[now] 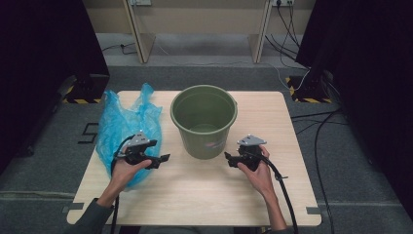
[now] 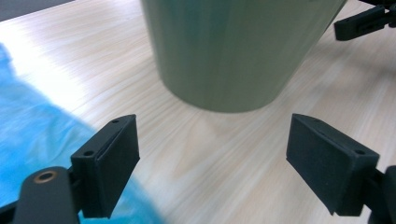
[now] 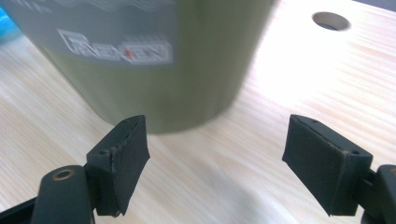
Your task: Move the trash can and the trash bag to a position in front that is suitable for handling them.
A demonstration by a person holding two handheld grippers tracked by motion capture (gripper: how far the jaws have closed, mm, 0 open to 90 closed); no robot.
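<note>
**Green bucket between two wide-open tools, blue bag under the left one**

Green plastic bucket (image 1: pixel 204 119) upright near the middle of the light wooden tabletop (image 1: pixel 204 195), mouth up, nothing visible inside but its bare floor. Flanked by the two tools, each a little nearer the person than the bucket's base and pointing inward at it.

Left tool (image 1: pixel 164 158) held in the left hand (image 1: pixel 127 170), to the left of the bucket and apart from it, hovering over the near edge of the crumpled blue plastic bag (image 1: pixel 124 131). Jaws spread wide, nothing between them. Seen along that tool (image 2: pixel 212 154): bucket wall (image 2: pixel 233 51) straight ahead past the open gap, bare wood between pads and bucket, blue bag (image 2: pixel 37 140) spreading beneath and beyond the left-hand pad (image 2: pixel 114 163).

Right tool (image 1: pixel 227 157) held in the right hand (image 1: pixel 258 173), just to the right of the bucket's foot, close but not touching. Jaws likewise wide, gripping nothing. Seen along that tool (image 3: pixel 215 158): bucket's lower wall (image 3: pixel 140 56) ahead and toward the left-hand pad, a pale printed label (image 3: pixel 119 49) on it, lettering too blurred to read; a round hole (image 3: pixel 331 20) in the tabletop farther off.

Blue bag flat on the tabletop's left side, just beside the bucket; touching or not, cannot tell.
</note>
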